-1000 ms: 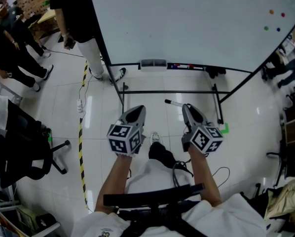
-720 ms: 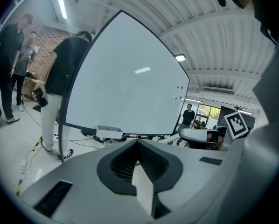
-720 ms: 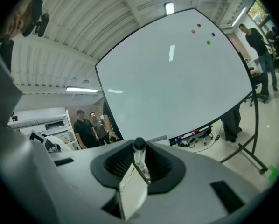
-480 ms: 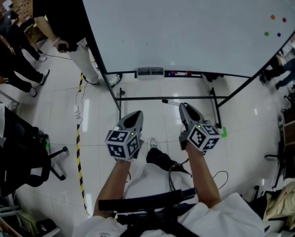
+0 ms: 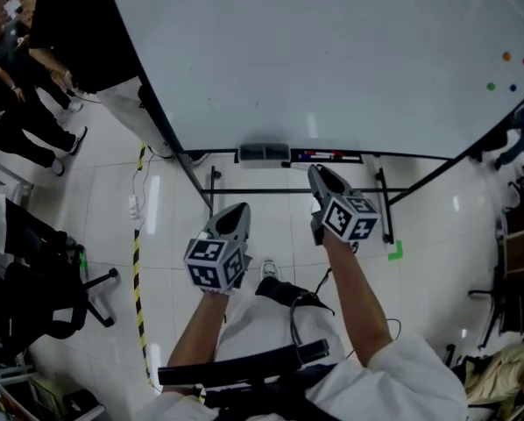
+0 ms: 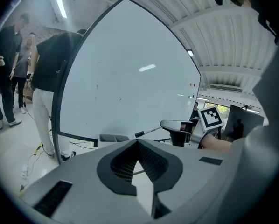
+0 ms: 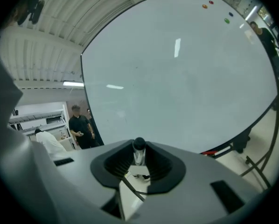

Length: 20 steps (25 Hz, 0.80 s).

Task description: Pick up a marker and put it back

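right gripper (image 5: 315, 174): clamped on marker (image 7: 138, 149) | left gripper (image 5: 237, 209): jaws together, nothing between | both face whiteboard (image 5: 332, 60)

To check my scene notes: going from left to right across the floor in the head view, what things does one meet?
Office chair → striped floor tape → left tool → right tool → green tape mark.
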{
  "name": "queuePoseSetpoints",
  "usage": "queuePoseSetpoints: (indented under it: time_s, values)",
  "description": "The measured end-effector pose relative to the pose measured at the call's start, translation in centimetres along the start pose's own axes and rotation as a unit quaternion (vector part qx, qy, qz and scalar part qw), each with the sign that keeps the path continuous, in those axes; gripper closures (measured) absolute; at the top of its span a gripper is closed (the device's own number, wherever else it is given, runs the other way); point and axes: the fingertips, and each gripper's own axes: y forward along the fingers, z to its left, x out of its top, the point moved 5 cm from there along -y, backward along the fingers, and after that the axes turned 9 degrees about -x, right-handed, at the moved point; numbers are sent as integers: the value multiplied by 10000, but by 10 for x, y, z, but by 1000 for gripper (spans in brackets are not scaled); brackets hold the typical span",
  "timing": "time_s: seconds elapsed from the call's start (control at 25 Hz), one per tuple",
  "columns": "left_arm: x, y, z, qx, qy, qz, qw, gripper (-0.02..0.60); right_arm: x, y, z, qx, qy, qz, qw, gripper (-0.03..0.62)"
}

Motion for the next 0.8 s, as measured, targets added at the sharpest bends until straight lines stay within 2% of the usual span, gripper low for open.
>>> queuePoseSetpoints:
  time_s: [0.2, 0.4, 0.8]
  values:
    - [3, 28, 12, 95, -44, 101, 9999, 589, -2, 56, -19, 5, -27, 245, 9997, 512]
    - [5, 46, 22, 177, -102, 179, 9996, 589, -23, 97, -32, 10, 26, 566, 9984, 511]
    - [-1, 61, 36, 273, -179, 366, 9988, 589, -60, 141, -43, -43, 270, 869, 9958, 511]
